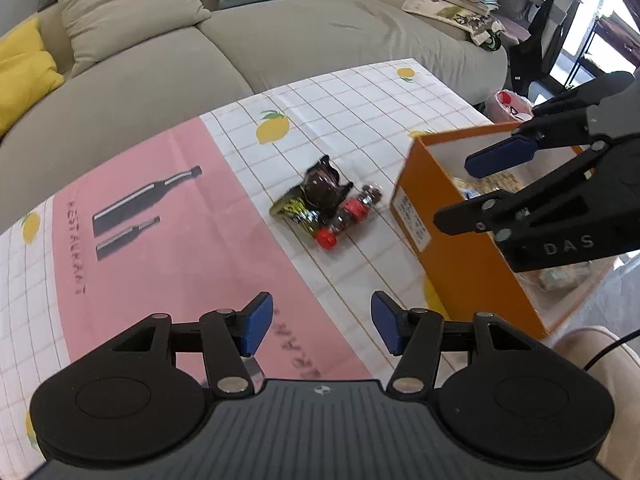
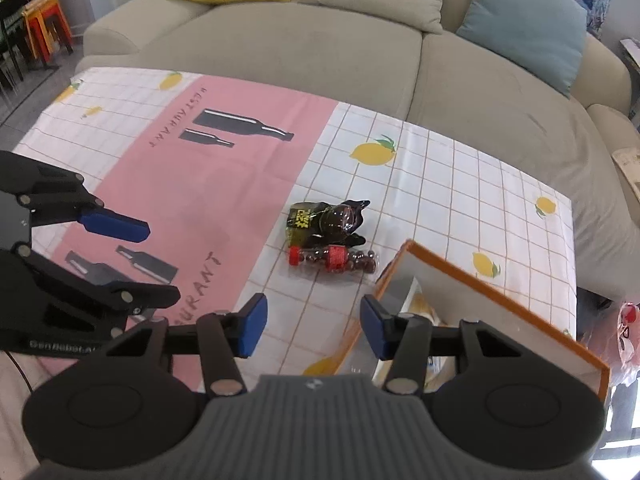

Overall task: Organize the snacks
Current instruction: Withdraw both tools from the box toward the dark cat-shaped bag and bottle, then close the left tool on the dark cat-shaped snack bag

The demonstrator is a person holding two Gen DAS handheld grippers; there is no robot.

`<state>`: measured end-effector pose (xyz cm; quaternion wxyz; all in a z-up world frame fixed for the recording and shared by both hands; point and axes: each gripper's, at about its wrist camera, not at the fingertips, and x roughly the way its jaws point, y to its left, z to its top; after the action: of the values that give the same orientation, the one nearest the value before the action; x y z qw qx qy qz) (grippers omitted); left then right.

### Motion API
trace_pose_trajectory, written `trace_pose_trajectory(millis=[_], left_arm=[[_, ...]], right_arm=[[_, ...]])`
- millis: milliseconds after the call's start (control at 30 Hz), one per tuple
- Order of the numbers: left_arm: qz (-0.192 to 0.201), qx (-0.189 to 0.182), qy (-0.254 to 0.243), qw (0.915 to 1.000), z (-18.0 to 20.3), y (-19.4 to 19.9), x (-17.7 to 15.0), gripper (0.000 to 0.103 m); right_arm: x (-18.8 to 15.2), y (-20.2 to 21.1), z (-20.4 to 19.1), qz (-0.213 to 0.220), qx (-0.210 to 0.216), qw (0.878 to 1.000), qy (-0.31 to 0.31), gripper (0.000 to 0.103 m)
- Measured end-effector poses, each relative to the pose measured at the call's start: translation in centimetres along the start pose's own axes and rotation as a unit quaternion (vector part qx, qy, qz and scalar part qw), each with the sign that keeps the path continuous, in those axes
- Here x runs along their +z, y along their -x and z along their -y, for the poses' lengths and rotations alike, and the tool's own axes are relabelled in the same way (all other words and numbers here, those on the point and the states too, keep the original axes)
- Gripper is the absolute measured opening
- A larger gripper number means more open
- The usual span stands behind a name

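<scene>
A small bottle of dark candies (image 1: 349, 215) (image 2: 334, 259) with a red cap and red label lies on the tablecloth. A dark snack packet (image 1: 314, 192) (image 2: 326, 220) with yellow print lies touching it. An open orange box (image 1: 452, 224) (image 2: 496, 296) stands to their right with several snacks inside. My left gripper (image 1: 322, 328) is open and empty above the cloth, short of the snacks; it also shows in the right wrist view (image 2: 156, 262). My right gripper (image 2: 310, 330) is open and empty by the box's near corner, and in the left wrist view (image 1: 460, 190) it hangs over the box.
The table wears a pink and white checked cloth (image 1: 168, 216) (image 2: 440, 184) with lemons and bottle prints. A beige sofa (image 1: 280, 36) (image 2: 320, 52) with cushions runs along the far edge. A pink bag (image 1: 510, 104) sits on the floor right of the table.
</scene>
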<state>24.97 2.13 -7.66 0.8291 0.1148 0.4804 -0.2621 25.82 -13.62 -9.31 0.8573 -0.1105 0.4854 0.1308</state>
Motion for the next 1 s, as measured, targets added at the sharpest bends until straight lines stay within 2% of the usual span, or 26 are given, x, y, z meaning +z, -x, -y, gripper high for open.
trace_pose_trajectory(millis=[300,500,600,767,1000], left_arm=[[0.0,-0.01,0.019,0.9998,-2.4,-4.2,2.9,0.067],[-0.003,-0.017,0.018,0.9997,-2.9,-6.9,3.6,0.067],[-0.005,-0.025,0.017,0.9995,-3.1,-8.1,4.0,0.074],[0.002,-0.033,-0.009,0.9994,-3.2,-9.4,5.2,0.079],[0.021,-0.049,-0.031,0.9981,-2.7,-12.2,7.7,0.082]], right_arm=[[4.0,-5.4,1.0,-0.03,-0.009,1.0,0.002,0.05],[5.4,-8.6,1.8,-0.048,-0.012,0.999,-0.004,0.05],[5.7,-9.9,2.1,-0.059,-0.011,0.998,-0.001,0.05],[6.7,-12.1,3.0,-0.083,-0.017,0.996,0.011,0.049],[8.7,-13.4,6.0,-0.095,-0.052,0.994,-0.016,0.038]])
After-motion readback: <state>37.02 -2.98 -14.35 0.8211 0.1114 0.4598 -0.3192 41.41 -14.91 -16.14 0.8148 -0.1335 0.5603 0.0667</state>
